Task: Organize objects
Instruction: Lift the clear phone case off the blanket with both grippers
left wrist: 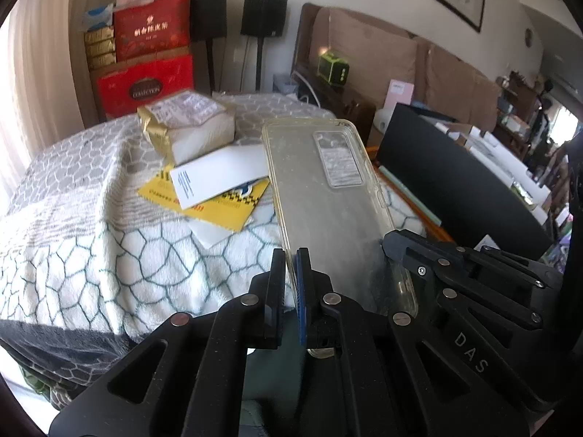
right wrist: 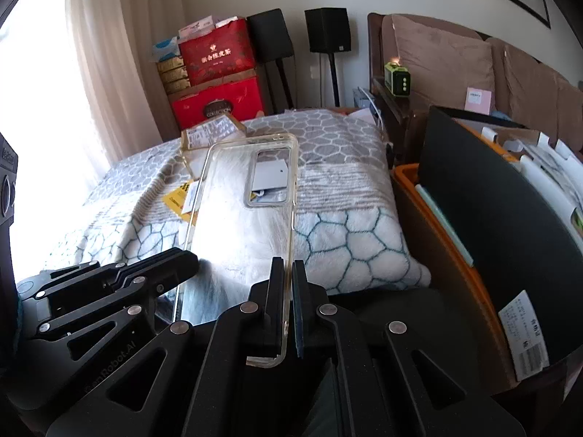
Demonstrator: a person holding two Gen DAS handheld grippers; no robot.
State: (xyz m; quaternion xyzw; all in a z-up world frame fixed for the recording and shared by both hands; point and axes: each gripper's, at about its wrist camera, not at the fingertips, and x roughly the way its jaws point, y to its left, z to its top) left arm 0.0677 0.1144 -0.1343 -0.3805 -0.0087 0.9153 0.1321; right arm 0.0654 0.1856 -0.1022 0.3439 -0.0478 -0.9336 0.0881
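Observation:
A clear plastic phone case (left wrist: 328, 200) (right wrist: 240, 225) hangs in the air over a bed, held from both sides. My left gripper (left wrist: 291, 255) is shut on its left edge. My right gripper (right wrist: 288, 266) is shut on the opposite long edge. In the left wrist view the right gripper (left wrist: 391, 242) reaches in from the right onto the case. The left gripper (right wrist: 193, 258) reaches in from the left in the right wrist view. On the honeycomb-patterned blanket (left wrist: 109, 255) beyond lie a wrapped parcel (left wrist: 189, 123), a yellow booklet (left wrist: 218, 204) and a white card (left wrist: 218, 178).
To the right of the bed stands an orange bin (right wrist: 408, 182) with a tall black board (right wrist: 492, 200) and white boxes in it. Red gift boxes (left wrist: 145, 73) are stacked by the curtain at the back. Two black speakers (left wrist: 264, 14) stand on stands. A green device (left wrist: 333, 67) sits on the headboard ledge.

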